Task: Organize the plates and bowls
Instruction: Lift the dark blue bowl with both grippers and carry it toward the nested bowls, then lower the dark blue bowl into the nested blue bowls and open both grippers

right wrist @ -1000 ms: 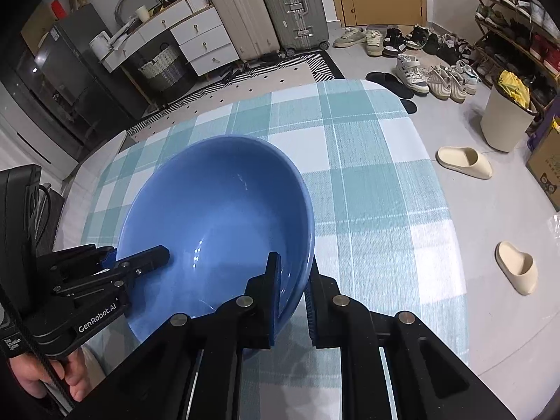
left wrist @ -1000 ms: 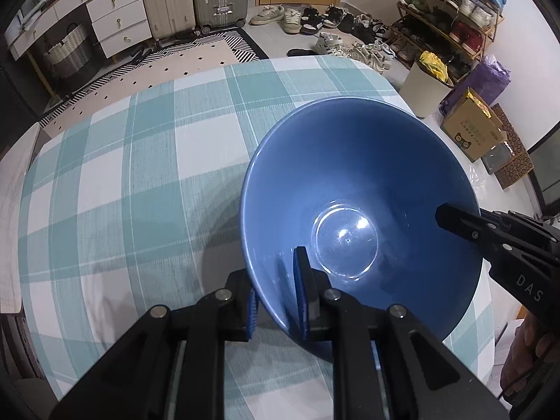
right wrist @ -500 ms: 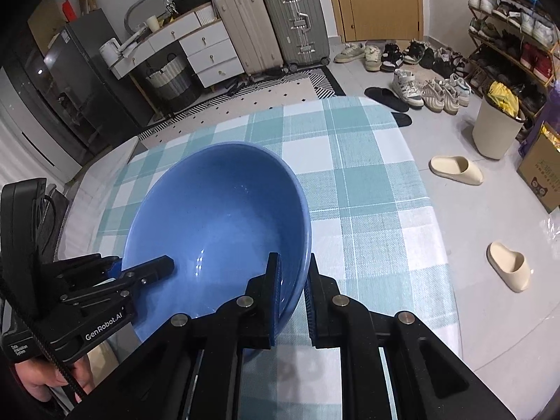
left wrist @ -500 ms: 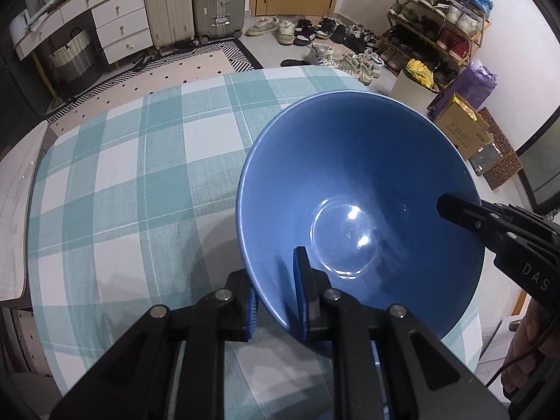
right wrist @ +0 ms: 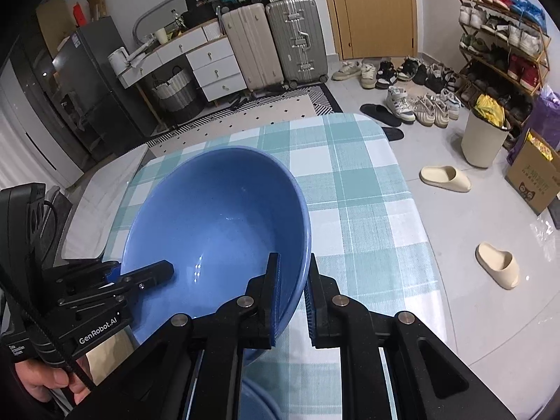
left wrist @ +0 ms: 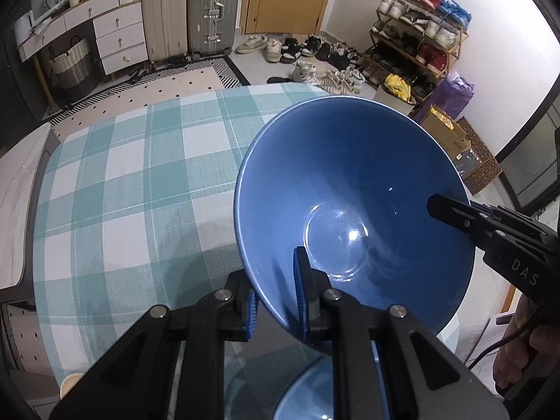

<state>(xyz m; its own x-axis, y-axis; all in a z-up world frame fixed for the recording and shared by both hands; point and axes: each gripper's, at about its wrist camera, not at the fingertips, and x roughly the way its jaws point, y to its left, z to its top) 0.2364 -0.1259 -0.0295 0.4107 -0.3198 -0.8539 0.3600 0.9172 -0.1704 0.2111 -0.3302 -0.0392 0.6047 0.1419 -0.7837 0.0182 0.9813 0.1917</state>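
A large blue bowl (left wrist: 350,175) hangs in the air above the teal checked tablecloth (left wrist: 122,192), held by both grippers. My left gripper (left wrist: 276,290) is shut on its near left rim, one pad inside and one outside. My right gripper (left wrist: 441,206) reaches in from the right and clamps the opposite rim. In the right wrist view the bowl (right wrist: 217,210) fills the centre; my right gripper (right wrist: 292,290) pinches its right wall and my left gripper (right wrist: 154,273) bites the left edge. The bowl is empty and tilted slightly.
A second blue dish (left wrist: 315,392) lies under the held bowl at the near table edge and also shows as a blue dish (right wrist: 255,406) below. A cream cup rim (left wrist: 70,383) sits lower left. Slippers (right wrist: 444,178), a bin (right wrist: 484,140) and shoe racks stand on the floor to the right.
Both grippers have lifted the blue bowl and drawn it back toward the near edge. The table looks farther below, and a second blue dish has come into view underneath.
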